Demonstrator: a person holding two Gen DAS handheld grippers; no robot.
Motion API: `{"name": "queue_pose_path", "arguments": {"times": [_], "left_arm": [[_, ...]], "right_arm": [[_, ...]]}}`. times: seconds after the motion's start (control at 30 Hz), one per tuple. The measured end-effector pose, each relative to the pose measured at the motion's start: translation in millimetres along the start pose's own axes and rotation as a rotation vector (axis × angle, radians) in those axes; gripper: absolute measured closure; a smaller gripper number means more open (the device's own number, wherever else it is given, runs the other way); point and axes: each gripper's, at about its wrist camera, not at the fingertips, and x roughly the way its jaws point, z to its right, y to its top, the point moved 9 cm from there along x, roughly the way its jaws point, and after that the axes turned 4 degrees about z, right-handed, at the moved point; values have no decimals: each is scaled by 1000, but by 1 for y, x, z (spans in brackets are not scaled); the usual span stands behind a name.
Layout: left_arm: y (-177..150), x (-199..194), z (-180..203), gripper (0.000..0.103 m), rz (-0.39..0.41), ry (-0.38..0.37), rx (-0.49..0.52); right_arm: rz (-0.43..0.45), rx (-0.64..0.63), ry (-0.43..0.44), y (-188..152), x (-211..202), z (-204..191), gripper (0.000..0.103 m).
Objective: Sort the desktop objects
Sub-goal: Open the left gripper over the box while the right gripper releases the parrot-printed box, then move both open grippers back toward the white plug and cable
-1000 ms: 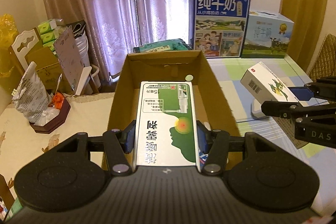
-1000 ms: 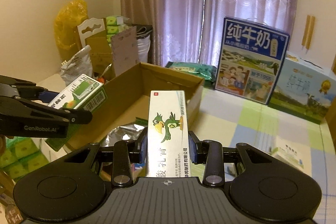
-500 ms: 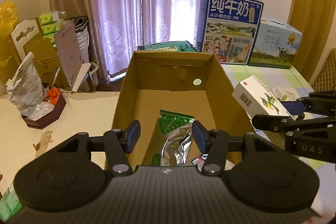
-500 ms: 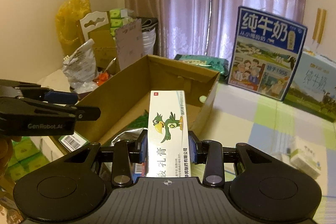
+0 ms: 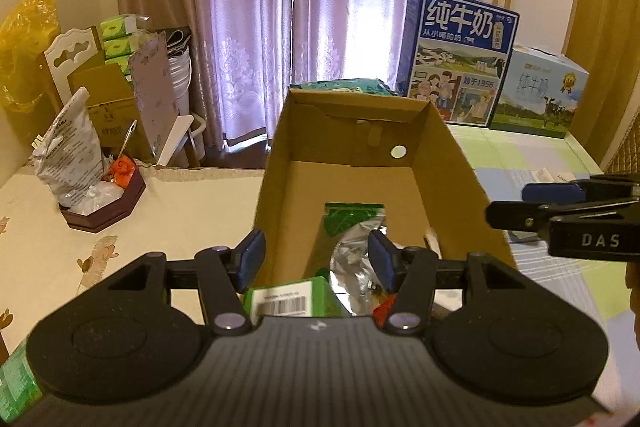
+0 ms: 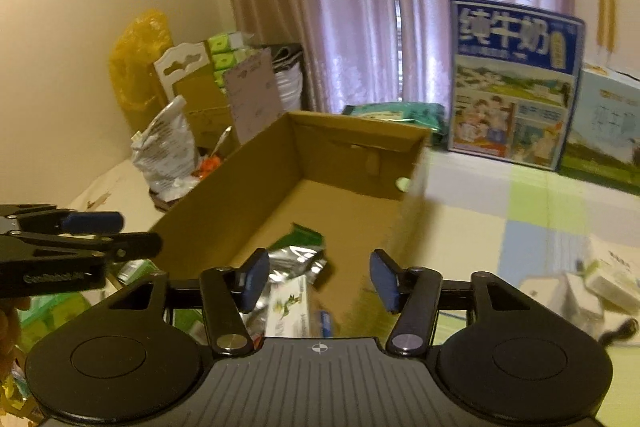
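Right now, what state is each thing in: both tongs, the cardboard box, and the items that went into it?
Left tongs: open, holding nothing.
Right tongs: open, holding nothing.
Cardboard box: open-topped, partly filled.
Green medicine box: lying in the box's near end, barcode up.
Parrot-print medicine box: lying inside the box.
Foil pouch: crumpled, lying inside the box.

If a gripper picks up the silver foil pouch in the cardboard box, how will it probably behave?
The foil pouch looks crumpled and creased, so it will likely be floppy and bend between the fingers. Its shiny surface suggests it may slip. It seems thin, so probably light, and lying flat in the cardboard box it should not roll.
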Motion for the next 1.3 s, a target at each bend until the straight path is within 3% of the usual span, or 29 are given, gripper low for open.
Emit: {"name": "queue_pose_path", "arguments": {"times": [0.17,0.3,0.67,0.93,1.1,1.3], "left_arm": [[0,-10,26,44,9,-26,27],[2,-20,58,41,20,-60,60],[1,-28,186,20,15,-230,154],[-17,-1,263,8,-43,-312,197],[-27,28,292,2,-46,-273,252],[-41,75,305,2,-101,-271,213]], "right_arm": [[10,26,-47,-12,-30,32,36],[9,48,-103,-32,-62,68,34],[-52,140,-247,-107,-142,174,19],[-50,218,-312,-132,-171,231,12],[-48,269,-339,-139,-167,261,12],[-49,303,-350,-141,-151,290,12]]}}
